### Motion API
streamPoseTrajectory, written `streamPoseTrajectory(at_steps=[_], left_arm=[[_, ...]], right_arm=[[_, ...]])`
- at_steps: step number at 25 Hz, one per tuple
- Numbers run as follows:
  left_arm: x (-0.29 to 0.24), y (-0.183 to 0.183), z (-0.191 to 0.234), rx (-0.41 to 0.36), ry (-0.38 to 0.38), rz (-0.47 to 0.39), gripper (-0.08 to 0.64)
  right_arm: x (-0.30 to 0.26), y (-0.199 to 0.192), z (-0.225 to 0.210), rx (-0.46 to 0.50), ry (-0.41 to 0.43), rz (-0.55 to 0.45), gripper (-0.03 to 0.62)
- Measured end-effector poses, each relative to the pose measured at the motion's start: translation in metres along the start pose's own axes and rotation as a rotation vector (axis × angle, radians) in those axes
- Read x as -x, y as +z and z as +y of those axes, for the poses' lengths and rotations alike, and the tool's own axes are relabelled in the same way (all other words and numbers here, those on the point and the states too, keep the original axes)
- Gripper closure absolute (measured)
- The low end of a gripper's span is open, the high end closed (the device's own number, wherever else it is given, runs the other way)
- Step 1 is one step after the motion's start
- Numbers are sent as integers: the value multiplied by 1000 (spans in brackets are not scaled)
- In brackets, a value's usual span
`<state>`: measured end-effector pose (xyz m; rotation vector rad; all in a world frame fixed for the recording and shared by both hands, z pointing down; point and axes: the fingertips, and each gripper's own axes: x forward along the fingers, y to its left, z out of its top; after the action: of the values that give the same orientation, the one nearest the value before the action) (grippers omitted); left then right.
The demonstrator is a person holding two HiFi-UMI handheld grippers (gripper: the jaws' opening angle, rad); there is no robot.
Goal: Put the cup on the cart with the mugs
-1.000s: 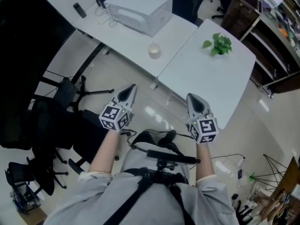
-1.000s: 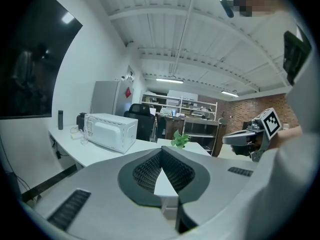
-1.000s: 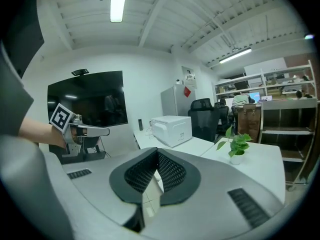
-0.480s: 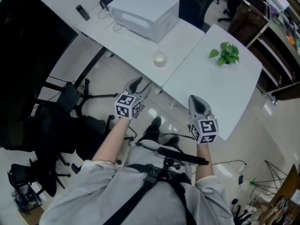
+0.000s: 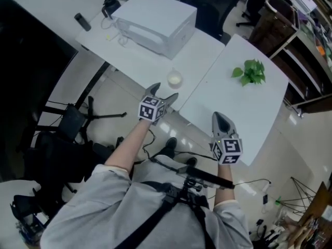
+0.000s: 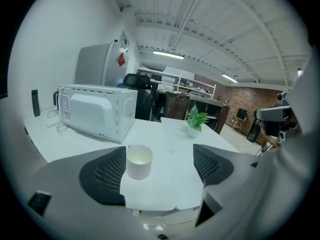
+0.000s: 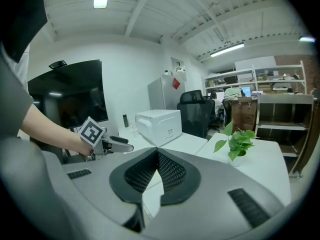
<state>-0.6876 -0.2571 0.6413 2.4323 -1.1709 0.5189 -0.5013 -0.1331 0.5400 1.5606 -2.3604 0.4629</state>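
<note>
Claw nearest the body: right claw (image 5: 220, 119), lower right of centre in the head view. Its jaws meet tip to tip and hold nothing.
Claw in front: left claw (image 5: 164, 93), centre of the head view, held out at the table's edge. Its jaws have just been opening and stand wide, with nothing between the pads (image 6: 106, 173) and nothing gripped.
Cup: small white cup (image 5: 175, 79), upright near the table's edge, just above the left claw's tips in the head view. In the left gripper view it sits lower left of centre, close by the left-hand pad but not touched.
Handling: probably light and stiff, and it looks empty. The smooth wall could slip, and a knock might tip it.
Hold: across the round wall at about mid-height, pads on opposite sides, kept upright. No handle shows.
Table: white table (image 5: 135, 53) carrying the cup.
Microwave: white microwave (image 5: 155, 17), upper middle, well behind the cup.
Plant: small potted plant (image 5: 251, 72), upper right on the neighbouring white top, well apart from the cup.
Cart: neither cart nor mugs show in any view.
</note>
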Motion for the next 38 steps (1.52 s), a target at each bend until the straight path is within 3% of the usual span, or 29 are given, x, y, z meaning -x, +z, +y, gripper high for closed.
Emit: streamPoseTrajectory(at_steps=[10,18,28,32,34,38], left_arm=[[-86,-33,48,-11,28,117,109],[-126,-41,56,-69,10,171,86],[-149,-52,62,-91,33,205,84],[-152,-66,66,-75,52,261,85],[-153,-63,69,-78,79,248,129],[-153,-59,70,-107,90,230,132]], right_arm=[[-25,-14,-15,-40,-62,74,588],[-34,-27,-23,-71,-74,100,588],[-32,-28,-36,-98,-110,115,588],[-29,-33,-39,-106,-122,115,588],[-26,-34,-39,-112,-129,121,588],[-24,-37,-41,-111,-129,117,588]])
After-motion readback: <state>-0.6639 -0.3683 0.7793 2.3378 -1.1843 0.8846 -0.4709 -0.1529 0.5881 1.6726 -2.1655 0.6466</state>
